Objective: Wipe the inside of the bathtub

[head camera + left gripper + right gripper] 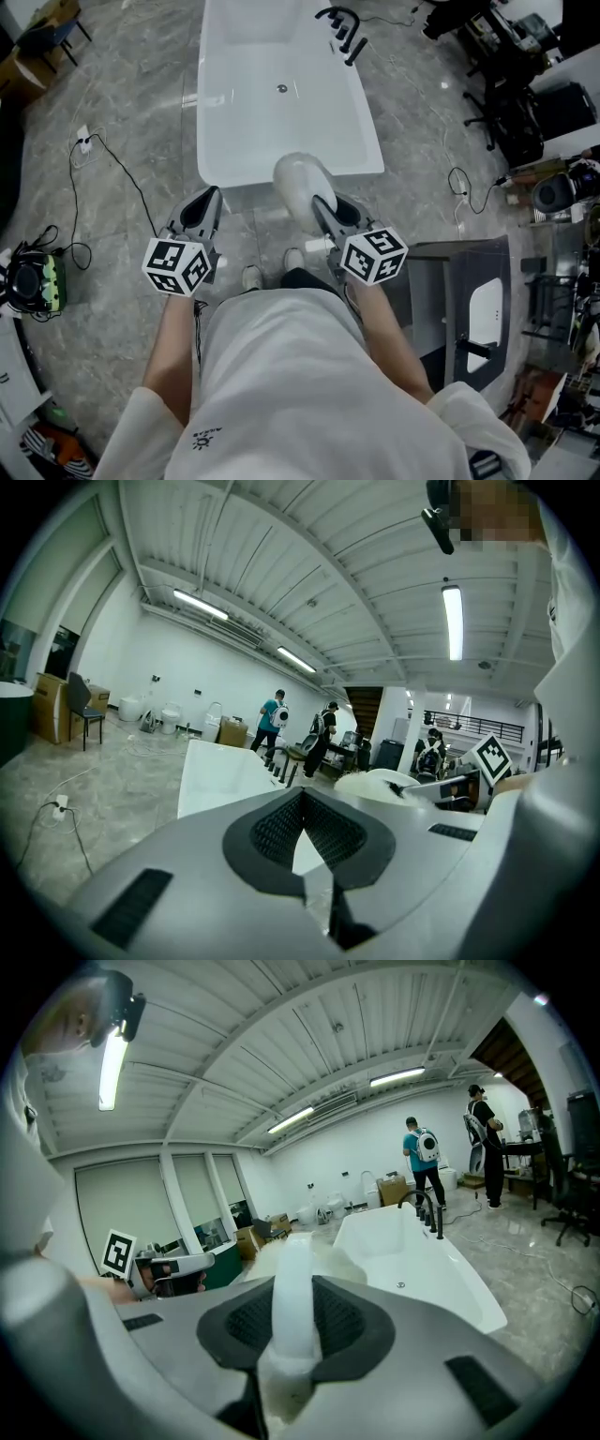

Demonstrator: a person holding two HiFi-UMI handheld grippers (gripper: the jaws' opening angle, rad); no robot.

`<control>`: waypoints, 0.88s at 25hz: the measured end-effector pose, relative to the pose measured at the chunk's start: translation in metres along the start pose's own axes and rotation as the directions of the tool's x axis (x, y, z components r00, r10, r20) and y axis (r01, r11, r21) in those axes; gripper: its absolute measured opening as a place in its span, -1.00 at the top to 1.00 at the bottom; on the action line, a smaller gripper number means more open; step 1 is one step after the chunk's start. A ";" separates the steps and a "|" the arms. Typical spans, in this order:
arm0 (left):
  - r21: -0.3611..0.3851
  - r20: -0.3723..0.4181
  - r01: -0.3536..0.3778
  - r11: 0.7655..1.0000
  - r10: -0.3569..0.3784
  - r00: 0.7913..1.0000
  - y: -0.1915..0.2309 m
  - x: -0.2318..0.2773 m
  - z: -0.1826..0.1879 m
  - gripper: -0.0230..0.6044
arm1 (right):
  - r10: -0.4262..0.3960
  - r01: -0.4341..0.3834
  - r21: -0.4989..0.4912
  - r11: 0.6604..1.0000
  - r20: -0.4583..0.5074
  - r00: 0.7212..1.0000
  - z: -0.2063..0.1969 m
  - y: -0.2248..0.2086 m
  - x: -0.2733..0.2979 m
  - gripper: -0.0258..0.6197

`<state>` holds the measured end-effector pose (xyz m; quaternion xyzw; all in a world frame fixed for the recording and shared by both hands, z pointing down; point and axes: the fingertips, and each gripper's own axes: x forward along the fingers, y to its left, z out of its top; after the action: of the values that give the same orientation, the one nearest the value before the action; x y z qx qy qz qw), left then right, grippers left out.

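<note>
I am standing at the near end of the white bathtub (239, 112), which runs away from me across the grey marble floor (122, 84). Its drain (282, 88) sits mid-basin, and the black faucet set (343, 30) is on the far right rim.

My right gripper (328, 208) is clamped on the band of a white wiping pad (300, 180). In the right gripper view the band stands upright between the two ribbed pads, and the fluffy body bulges out beyond them. From the head view the pad hangs over the tub's near rim, towards its right corner. I cannot tell whether it touches the rim. It has not yet reached the basin floor.

My left gripper (208, 199) is level with the right one, outside the tub and just short of the near left corner. Its jaws are together at the tips with nothing between them. In its own view only a sliver of the tub shows through the gap lower down.

A black cable with a white plug (84, 142) trails over the floor off the tub's left side. Black office chairs (511, 112) crowd the right. Beyond the faucet end, a person in a teal shirt with a white backpack (422, 1159) stands well away.
</note>
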<state>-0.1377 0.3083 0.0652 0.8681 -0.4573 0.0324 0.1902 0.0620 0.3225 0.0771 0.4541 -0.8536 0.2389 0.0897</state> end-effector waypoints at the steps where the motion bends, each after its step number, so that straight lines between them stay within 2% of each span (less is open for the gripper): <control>1: 0.004 0.000 0.003 1.000 -0.003 1.000 0.001 0.000 0.001 0.91 | 0.002 -0.002 -0.004 1.000 0.003 1.000 0.003 0.002 0.002 0.61; 6: 0.016 -0.009 0.020 1.000 -0.020 1.000 0.000 0.006 0.005 0.91 | 0.020 -0.019 -0.016 1.000 0.019 1.000 0.017 0.008 0.010 0.61; 10: 0.011 -0.030 0.027 1.000 -0.026 0.999 0.001 0.019 0.002 0.91 | 0.024 -0.024 -0.008 1.000 0.033 0.999 0.023 -0.003 0.016 0.61; 17: -0.026 -0.055 -0.011 1.000 0.010 0.998 0.016 0.054 -0.003 0.91 | 0.027 -0.027 0.022 0.999 0.011 1.000 0.029 -0.050 0.038 0.61; 22: -0.029 -0.068 -0.043 0.999 0.040 0.997 0.027 0.097 0.006 0.91 | 0.078 -0.077 0.021 0.997 -0.030 0.996 0.044 -0.087 0.071 0.61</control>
<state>-0.1040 0.2168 0.0897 0.8539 -0.4689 0.0588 0.2180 0.0953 0.2074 0.0936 0.4177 -0.8667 0.2577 0.0892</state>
